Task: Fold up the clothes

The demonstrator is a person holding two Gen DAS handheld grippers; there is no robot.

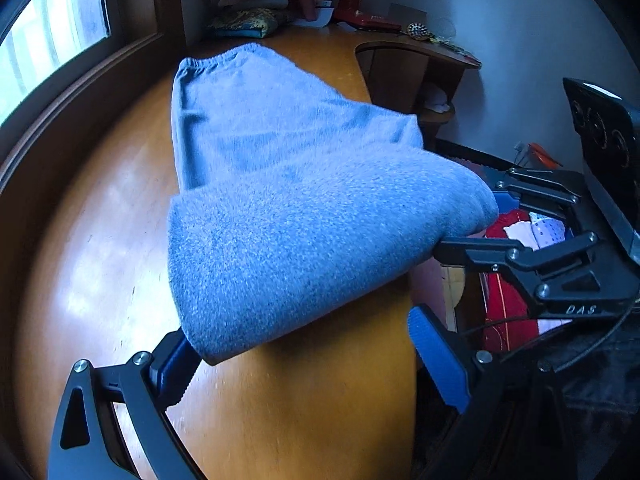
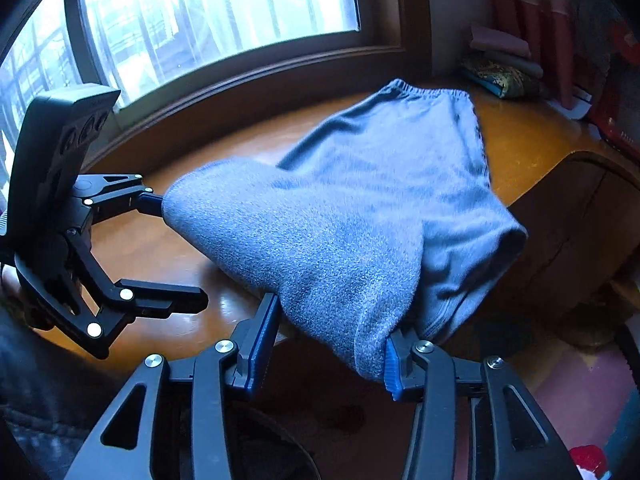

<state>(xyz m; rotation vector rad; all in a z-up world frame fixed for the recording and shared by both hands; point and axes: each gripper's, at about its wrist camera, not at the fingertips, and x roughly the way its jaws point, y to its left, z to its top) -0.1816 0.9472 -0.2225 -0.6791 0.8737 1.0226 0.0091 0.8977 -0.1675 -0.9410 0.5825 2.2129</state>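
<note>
Grey-blue fleece shorts [image 1: 280, 200] lie on the wooden table [image 1: 100, 260], waistband at the far end; their near end is lifted and folded over, draped across gripper fingers. My left gripper [image 1: 304, 360] is open, its left finger under the fabric's near corner, its blue right pad [image 1: 436, 360] bare. My right gripper [image 2: 324, 348] is open, the shorts [image 2: 360, 220] draped over the gap between its fingers. The left gripper [image 2: 176, 248] also shows in the right wrist view, one finger under the fabric. The right gripper [image 1: 480, 220] shows in the left wrist view.
A window [image 2: 200, 12] with a wooden sill runs along the table's far side. Folded cloths [image 1: 248, 12] and a red fan [image 1: 360, 0] stand at the far end. A wooden shelf [image 1: 416, 68] is past the table's right edge, with red items [image 1: 504, 300] below.
</note>
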